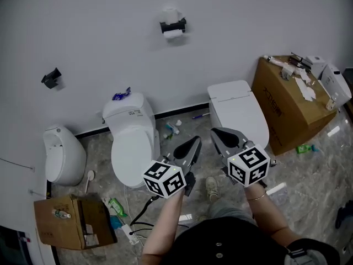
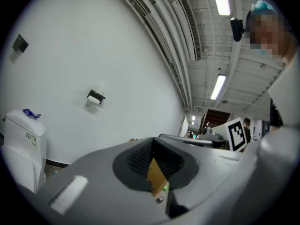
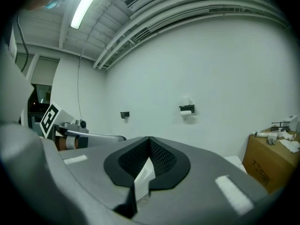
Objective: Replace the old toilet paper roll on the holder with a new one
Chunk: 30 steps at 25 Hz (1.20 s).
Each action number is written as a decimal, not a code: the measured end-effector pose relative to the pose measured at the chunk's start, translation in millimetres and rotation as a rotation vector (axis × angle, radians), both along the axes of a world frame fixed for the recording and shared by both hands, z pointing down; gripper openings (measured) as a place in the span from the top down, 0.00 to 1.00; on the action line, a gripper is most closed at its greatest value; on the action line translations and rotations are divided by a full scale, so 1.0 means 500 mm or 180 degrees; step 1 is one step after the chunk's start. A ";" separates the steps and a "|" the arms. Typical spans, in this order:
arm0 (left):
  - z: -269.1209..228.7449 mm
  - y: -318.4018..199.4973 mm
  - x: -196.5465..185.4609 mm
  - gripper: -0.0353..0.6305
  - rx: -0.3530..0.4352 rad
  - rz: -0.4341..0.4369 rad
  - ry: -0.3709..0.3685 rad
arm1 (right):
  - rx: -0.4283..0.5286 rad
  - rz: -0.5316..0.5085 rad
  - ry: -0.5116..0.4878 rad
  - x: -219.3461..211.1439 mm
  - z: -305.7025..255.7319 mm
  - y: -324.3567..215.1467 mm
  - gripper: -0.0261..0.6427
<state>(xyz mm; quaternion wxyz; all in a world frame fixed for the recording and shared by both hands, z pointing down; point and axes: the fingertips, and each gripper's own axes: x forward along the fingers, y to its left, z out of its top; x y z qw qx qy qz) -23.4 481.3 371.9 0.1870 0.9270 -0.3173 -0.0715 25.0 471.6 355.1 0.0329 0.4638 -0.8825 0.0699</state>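
Observation:
The black toilet paper holder (image 1: pixel 173 26) is fixed high on the white wall, with a white roll in it and a white lump on top. It also shows small in the left gripper view as the holder (image 2: pixel 95 96) and in the right gripper view as the holder (image 3: pixel 186 109). My left gripper (image 1: pixel 197 141) and right gripper (image 1: pixel 214 131) are held side by side in front of the person, well short of the wall. Both point toward it. The left gripper's (image 2: pixel 152 144) jaws meet with nothing between them. The right gripper (image 3: pixel 149 142) is shut the same way, and empty.
A white toilet (image 1: pixel 132 142) stands below the holder, a second toilet (image 1: pixel 237 112) to its right and a urinal (image 1: pixel 63 156) to the left. A second black bracket (image 1: pixel 51 77) is on the wall. A cardboard box (image 1: pixel 289 101) with clutter stands at right, another box (image 1: pixel 71 222) at lower left. Litter and cables lie on the floor.

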 end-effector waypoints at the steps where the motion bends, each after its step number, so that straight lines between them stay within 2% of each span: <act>1: -0.002 -0.021 0.001 0.95 0.0018 -0.0014 0.0008 | 0.0024 -0.0012 -0.0008 0.001 -0.003 -0.022 0.96; 9: -0.049 -0.226 0.025 0.95 0.0177 -0.0157 0.0076 | 0.0173 -0.0132 -0.0016 0.028 -0.049 -0.233 0.96; 16: -0.066 -0.387 0.064 0.95 0.0203 -0.0303 0.0158 | 0.0195 -0.0239 0.0003 0.062 -0.066 -0.390 0.96; 30: -0.052 -0.557 0.117 0.95 0.0138 -0.0339 0.0147 | 0.0115 -0.0240 -0.0051 0.105 -0.045 -0.554 0.96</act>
